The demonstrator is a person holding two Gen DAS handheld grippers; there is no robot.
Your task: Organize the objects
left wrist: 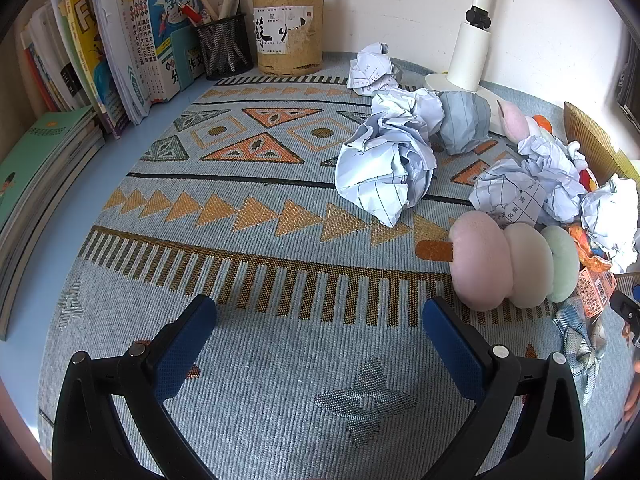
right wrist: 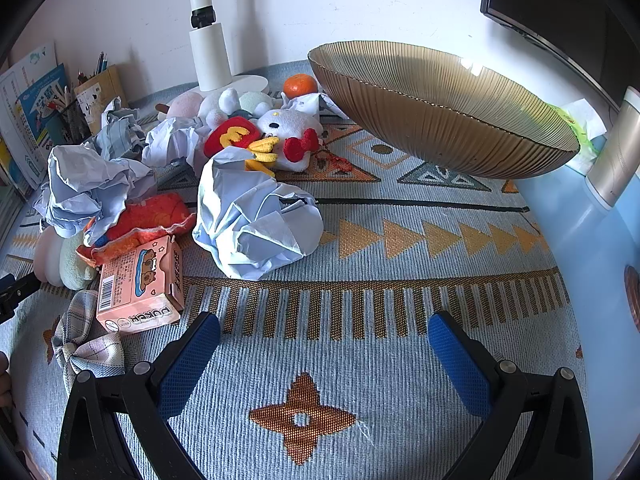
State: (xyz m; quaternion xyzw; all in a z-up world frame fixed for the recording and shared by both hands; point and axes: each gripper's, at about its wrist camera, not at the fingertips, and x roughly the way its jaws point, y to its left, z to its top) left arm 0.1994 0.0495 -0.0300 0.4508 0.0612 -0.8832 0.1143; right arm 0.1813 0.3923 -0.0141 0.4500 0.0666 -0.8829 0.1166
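Home study desk — books [left wrist: 132,40], lamp [left wrist: 472,52]

A white wall [right wrist: 340,8] backed a pale blue desk [left wrist: 100,168] covered by a geometric-patterned woven mat [left wrist: 280,208]. A white lamp post [right wrist: 208,44] stood against the wall. Daylight fell from the right.

Crumpled paper balls [right wrist: 256,228], plush toys [right wrist: 288,136] and card box [right wrist: 140,288] lie heaped together.

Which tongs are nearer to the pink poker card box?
Right. The pink cardboard poker card box lies just beyond the right tongs' left finger; the left tongs are farther.
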